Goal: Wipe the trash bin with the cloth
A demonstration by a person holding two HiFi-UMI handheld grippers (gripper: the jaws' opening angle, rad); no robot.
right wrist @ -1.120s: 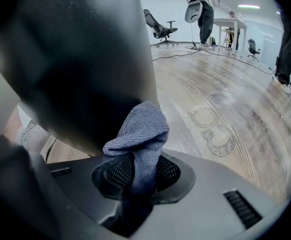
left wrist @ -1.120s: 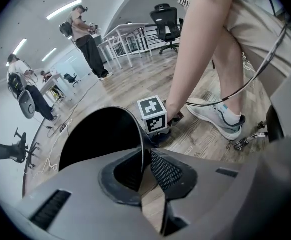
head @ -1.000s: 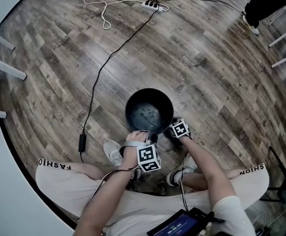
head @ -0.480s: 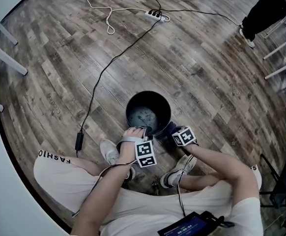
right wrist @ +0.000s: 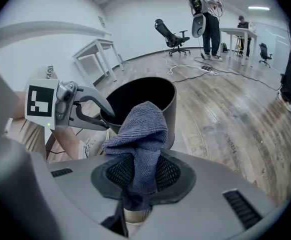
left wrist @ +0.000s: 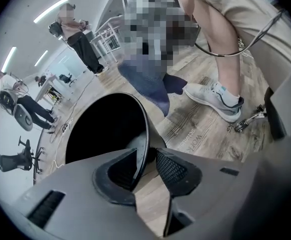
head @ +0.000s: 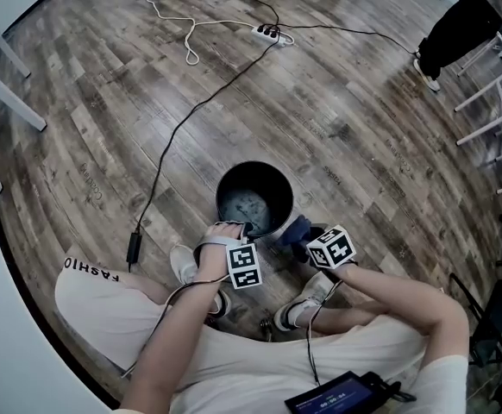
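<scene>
Underfoot, a plank floor (head: 337, 102) is seen, crossed by a black cable (head: 191, 115). The trash bin (head: 255, 166), black and round, is stood upright on it between the seated person's shoes (head: 185, 264), mouth up. The left gripper (left wrist: 146, 168) is set at the near rim. Its jaws have just been opening, then closing a touch, and are held apart with the bin's wall between them, not clamped. The right gripper (right wrist: 144, 176) is held just beside the bin, jaws pinched on the blue cloth (right wrist: 140, 129), which is bunched above the pads. No wiping contact is seen yet.

Risks, as judged:
- With the wall unclamped, the bin could be pushed along or tipped once the cloth is pressed on it.
- Only a narrow fold of cloth is gripped, so it could be dragged out by friction on the rim.
- The cable lies near the shoes and could be snagged if the bin is shifted.
</scene>
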